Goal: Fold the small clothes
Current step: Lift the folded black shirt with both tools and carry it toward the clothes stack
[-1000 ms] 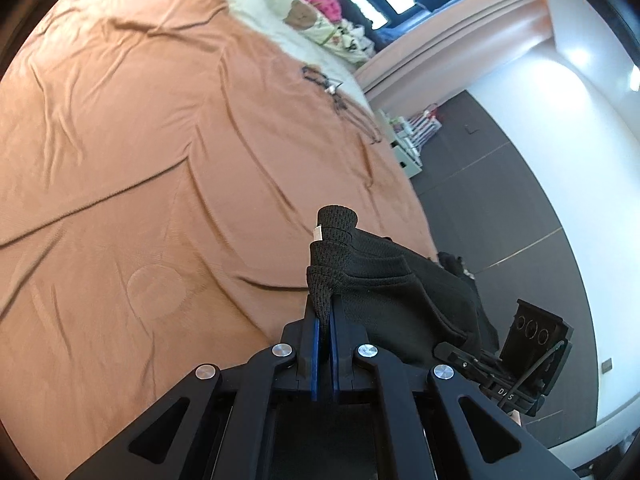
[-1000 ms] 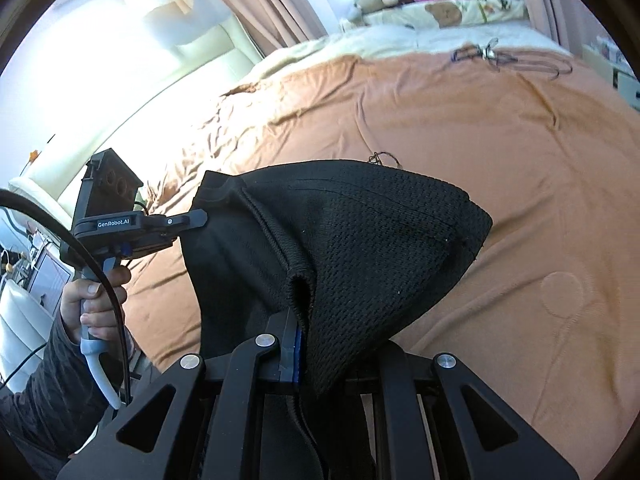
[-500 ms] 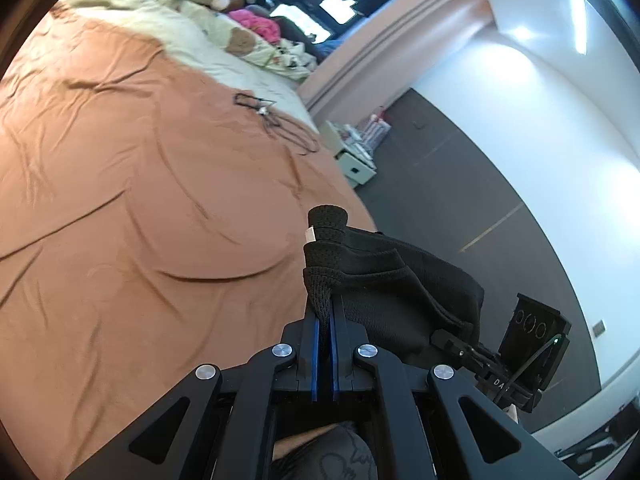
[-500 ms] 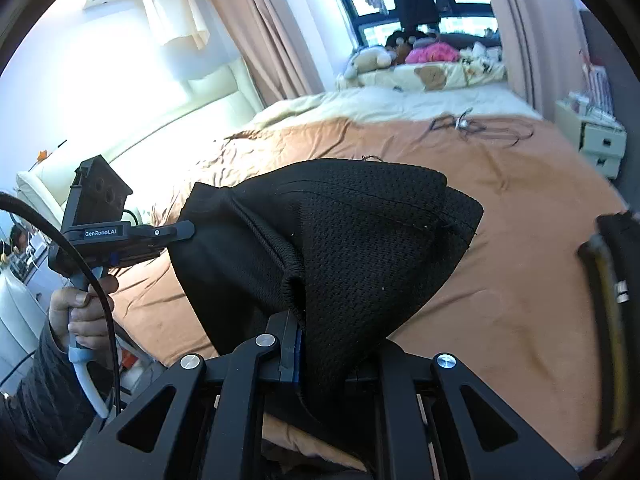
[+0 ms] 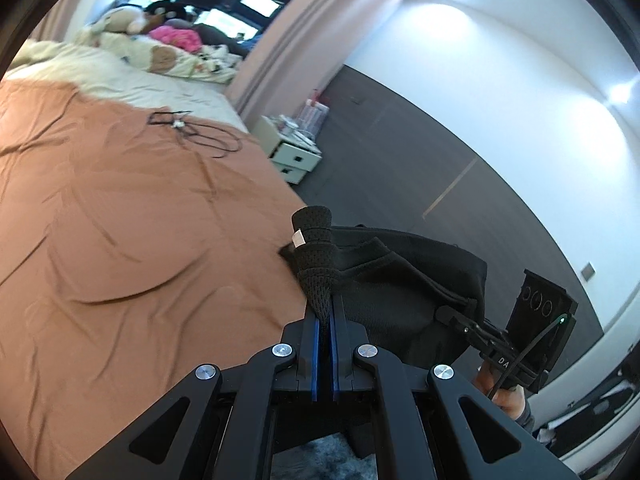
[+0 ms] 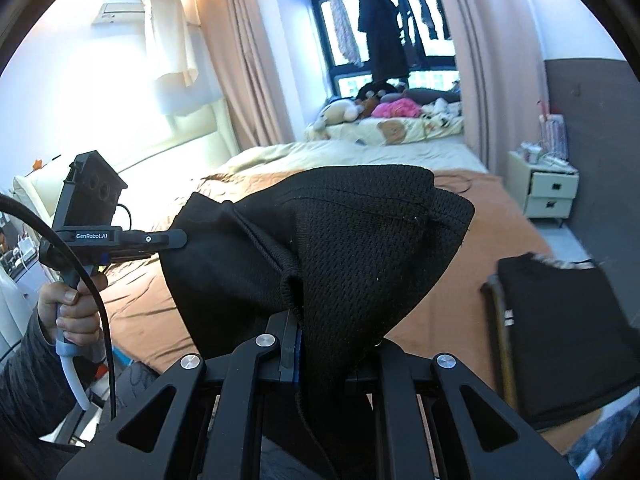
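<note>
We hold the black garment (image 6: 360, 248) in the air above the near edge of the bed (image 5: 120, 220), left gripper (image 5: 325, 312) and right gripper (image 6: 294, 332) each clamped on an edge, and next must lay it flat to fold

I see one black mesh garment (image 6: 360, 248) held up off the orange bedspread (image 5: 120, 220), bunched and folded over itself, hanging slack between two pinched edges. Ribbed hem and a stitched seam visible; a small pale tag (image 5: 298, 238) at the rolled corner. At 3 o'clock in the right wrist view I note a flat folded black garment (image 6: 560, 328) lying on the bedspread.
</note>
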`<action>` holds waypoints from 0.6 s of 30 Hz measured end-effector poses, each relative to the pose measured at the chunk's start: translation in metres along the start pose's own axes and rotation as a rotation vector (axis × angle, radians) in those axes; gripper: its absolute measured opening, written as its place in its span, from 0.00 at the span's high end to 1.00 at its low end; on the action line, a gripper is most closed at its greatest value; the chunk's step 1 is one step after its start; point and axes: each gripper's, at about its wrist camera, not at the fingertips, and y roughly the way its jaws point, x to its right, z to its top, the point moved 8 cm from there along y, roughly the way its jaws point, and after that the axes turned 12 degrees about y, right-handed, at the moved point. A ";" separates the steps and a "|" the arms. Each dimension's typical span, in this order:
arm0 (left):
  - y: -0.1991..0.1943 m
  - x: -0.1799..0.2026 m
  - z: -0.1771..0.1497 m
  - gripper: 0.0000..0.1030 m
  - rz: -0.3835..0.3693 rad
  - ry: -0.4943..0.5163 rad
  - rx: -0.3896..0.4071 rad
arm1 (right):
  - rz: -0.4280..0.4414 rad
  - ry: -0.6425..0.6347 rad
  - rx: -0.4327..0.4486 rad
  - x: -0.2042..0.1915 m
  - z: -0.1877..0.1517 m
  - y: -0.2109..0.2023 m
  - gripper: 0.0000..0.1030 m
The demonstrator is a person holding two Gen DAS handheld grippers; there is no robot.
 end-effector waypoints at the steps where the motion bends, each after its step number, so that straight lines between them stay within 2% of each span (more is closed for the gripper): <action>1: 0.008 0.008 0.003 0.96 -0.007 0.010 -0.004 | -0.009 0.001 0.011 0.002 -0.002 -0.008 0.92; 9: 0.060 0.074 0.029 0.96 -0.080 0.093 -0.008 | -0.098 -0.013 0.092 0.015 -0.008 -0.070 0.92; 18: 0.134 0.147 0.054 0.96 -0.192 0.187 -0.036 | -0.195 -0.053 0.150 0.010 -0.012 -0.100 0.92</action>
